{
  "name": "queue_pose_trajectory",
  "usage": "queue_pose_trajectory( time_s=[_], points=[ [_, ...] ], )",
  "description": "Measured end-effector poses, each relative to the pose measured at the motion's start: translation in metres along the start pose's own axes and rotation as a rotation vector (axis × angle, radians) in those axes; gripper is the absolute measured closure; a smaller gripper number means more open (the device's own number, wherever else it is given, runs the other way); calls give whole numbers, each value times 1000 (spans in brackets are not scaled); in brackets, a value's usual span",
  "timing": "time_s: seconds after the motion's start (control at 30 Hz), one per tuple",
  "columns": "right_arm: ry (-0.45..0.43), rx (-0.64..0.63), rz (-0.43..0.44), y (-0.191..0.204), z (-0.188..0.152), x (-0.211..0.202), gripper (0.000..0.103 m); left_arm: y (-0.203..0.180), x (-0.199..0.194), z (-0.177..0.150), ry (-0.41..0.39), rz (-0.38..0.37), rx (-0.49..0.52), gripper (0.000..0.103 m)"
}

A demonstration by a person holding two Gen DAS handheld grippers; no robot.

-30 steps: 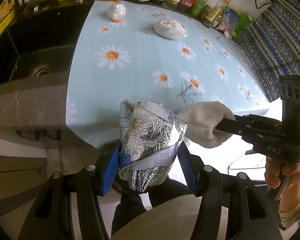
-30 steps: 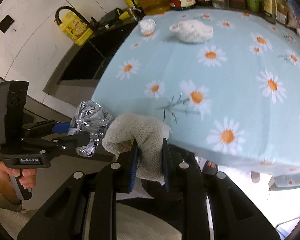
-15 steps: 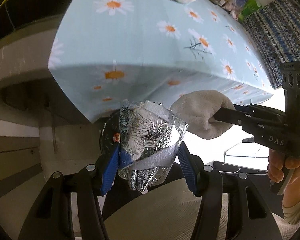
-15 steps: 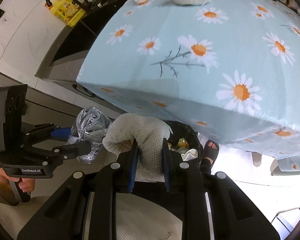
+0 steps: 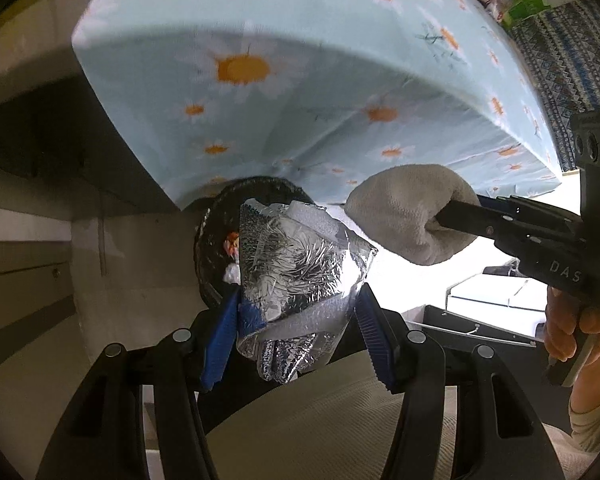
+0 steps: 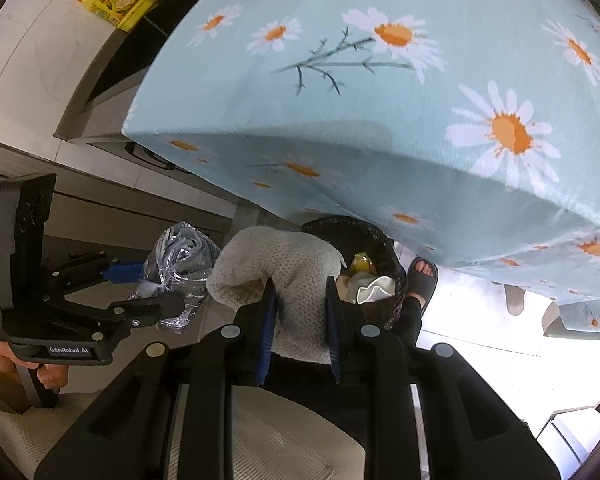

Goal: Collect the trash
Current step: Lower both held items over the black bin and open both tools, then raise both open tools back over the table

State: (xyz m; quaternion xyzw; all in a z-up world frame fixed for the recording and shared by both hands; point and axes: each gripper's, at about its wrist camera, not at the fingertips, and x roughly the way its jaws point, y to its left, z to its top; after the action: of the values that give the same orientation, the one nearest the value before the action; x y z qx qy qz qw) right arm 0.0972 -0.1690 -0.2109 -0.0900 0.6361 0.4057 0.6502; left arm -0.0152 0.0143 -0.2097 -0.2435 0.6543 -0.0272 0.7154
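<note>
Both loads are now lowered from surface (image 6: 380, 80) level to the bin (image 6: 392, 264). Foil wad (image 5: 300, 268) clenched in left tongs (image 5: 296, 332), cloth wad (image 6: 284, 276) in right tongs (image 6: 300, 332), just above the bin; release is judged imminent.

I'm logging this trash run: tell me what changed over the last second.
Both tools dropped from tabletop level to below the edge of the tablecloth, bringing the black trash bin into view ahead. Unchanged: the left tool clamps the crumpled foil wrapper, the right tool the white cloth wad. Nothing has been released.
</note>
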Motion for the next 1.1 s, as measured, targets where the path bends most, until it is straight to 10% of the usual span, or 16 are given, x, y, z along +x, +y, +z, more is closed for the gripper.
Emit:
queue_pose_trajectory(
  time_s=[1.1],
  points=[
    [16,60,18,-13,19,7,59,0,20,10,66,28,-6,33]
  ],
)
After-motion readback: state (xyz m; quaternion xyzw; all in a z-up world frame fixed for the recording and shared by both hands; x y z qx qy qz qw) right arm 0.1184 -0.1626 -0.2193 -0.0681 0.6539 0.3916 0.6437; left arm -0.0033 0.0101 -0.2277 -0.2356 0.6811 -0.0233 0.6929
